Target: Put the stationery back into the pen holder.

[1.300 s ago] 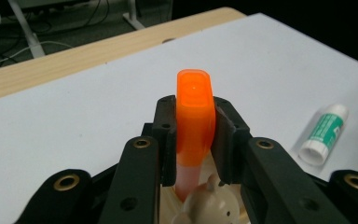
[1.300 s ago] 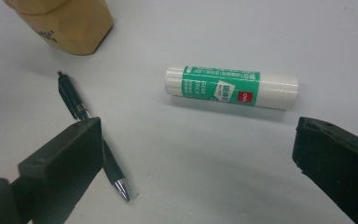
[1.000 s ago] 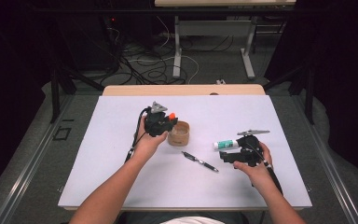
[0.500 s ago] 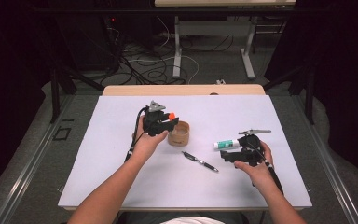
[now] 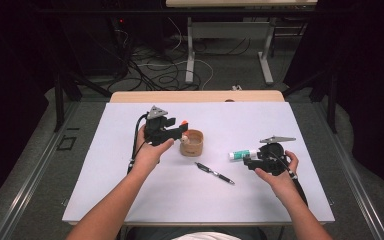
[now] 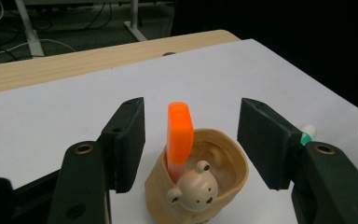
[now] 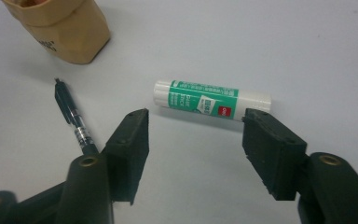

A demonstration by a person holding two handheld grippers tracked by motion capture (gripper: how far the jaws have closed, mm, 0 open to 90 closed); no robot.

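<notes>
A tan cup with a bear face (image 6: pixel 223 177) stands mid-table, with an orange marker (image 6: pixel 178 135) upright in it. My left gripper (image 6: pixel 198 140) hovers over the cup (image 5: pixel 192 142). Its jaws have just been opening and stand on either side of the marker (image 5: pixel 183 123) without touching it. A green-and-white glue stick (image 7: pixel 209 99) lies flat just past the tips of my right gripper (image 7: pixel 196 144). Those jaws have just been closing, and nothing is pressed between them. In the high view the right gripper (image 5: pixel 252 160) sits low, beside the glue stick (image 5: pixel 244 154).
A black pen (image 5: pixel 215 173) lies on the white table top (image 5: pixel 130 200) between my two hands, left of the right gripper's jaws (image 7: pixel 72 119). The cup's wall (image 7: pixel 70 28) is at the far left of the right gripper view. Desk legs and cables stand beyond the table's far edge.
The left gripper has lifted slightly off the cup and let go of the orange marker, which stays in the cup. The right hand has stayed in place.
</notes>
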